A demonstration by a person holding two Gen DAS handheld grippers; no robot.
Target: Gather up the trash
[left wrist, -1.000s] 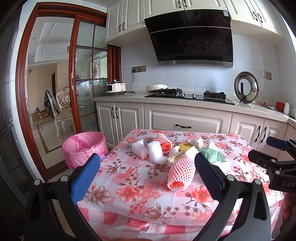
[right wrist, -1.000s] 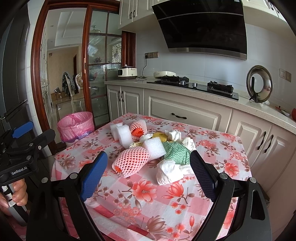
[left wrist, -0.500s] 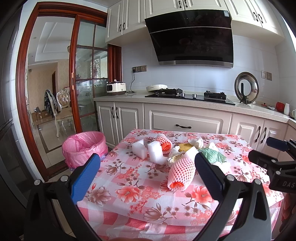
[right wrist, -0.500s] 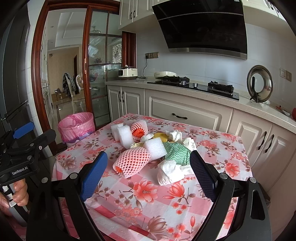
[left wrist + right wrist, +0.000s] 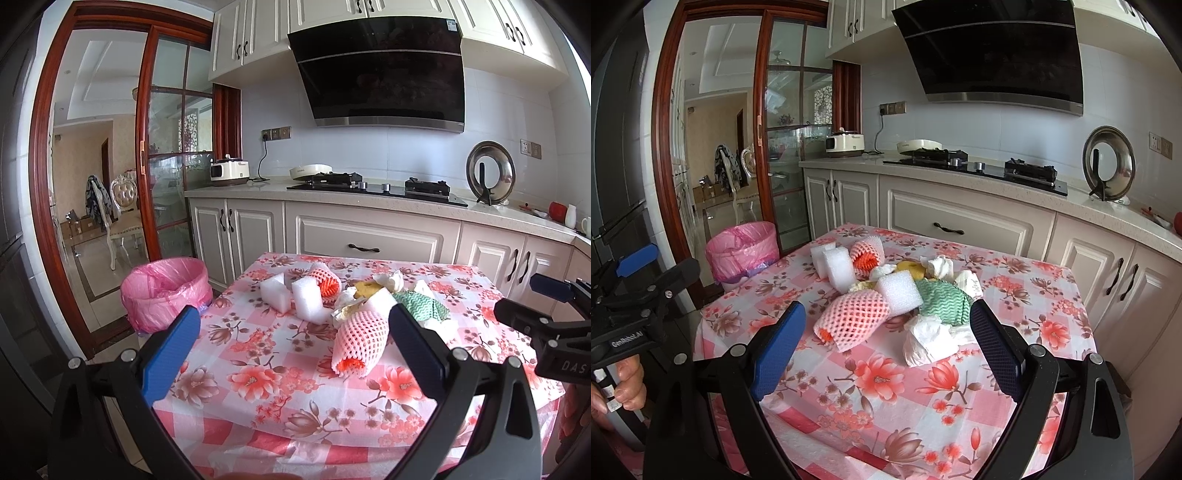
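Both grippers, left [image 5: 295,350] and right [image 5: 888,349], hover wide open and empty before the trash pile [image 5: 886,291] on the table [image 5: 886,406] (pink-lined bin [image 5: 166,291] beside it)

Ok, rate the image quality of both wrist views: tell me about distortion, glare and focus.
Left wrist view: strong fisheye bend with dark corners; the range hood is glossy with faint reflections; the pink foam net is sharp, and the left claw is crisp too. Right wrist view: same curvature; daylight glare on the glass door; the white foam block is in focus.
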